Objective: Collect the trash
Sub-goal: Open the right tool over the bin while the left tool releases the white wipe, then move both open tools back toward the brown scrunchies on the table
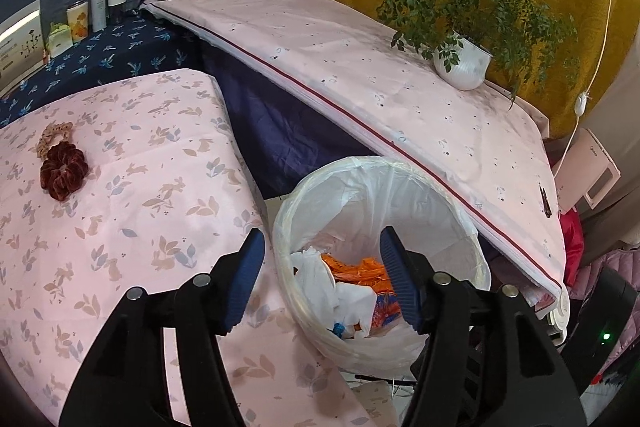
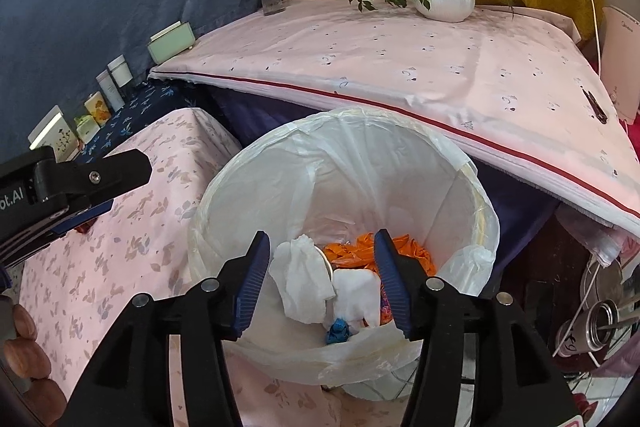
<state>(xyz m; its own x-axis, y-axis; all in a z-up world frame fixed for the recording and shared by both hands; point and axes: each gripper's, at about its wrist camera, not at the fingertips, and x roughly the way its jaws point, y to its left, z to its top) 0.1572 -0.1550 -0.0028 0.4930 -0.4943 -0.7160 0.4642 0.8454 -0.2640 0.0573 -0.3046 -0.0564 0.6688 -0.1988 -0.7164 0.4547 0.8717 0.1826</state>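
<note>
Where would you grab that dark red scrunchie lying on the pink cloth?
Pinch across one side of the dark red scrunchie's puffy ring, coming straight down from above. It lies flat on the pink cloth, so nothing sticks up, and its soft velvet folds should squash between the pads. Take the edge away from the beige scrunchie, which touches it, probably avoiding lifting both.
</note>
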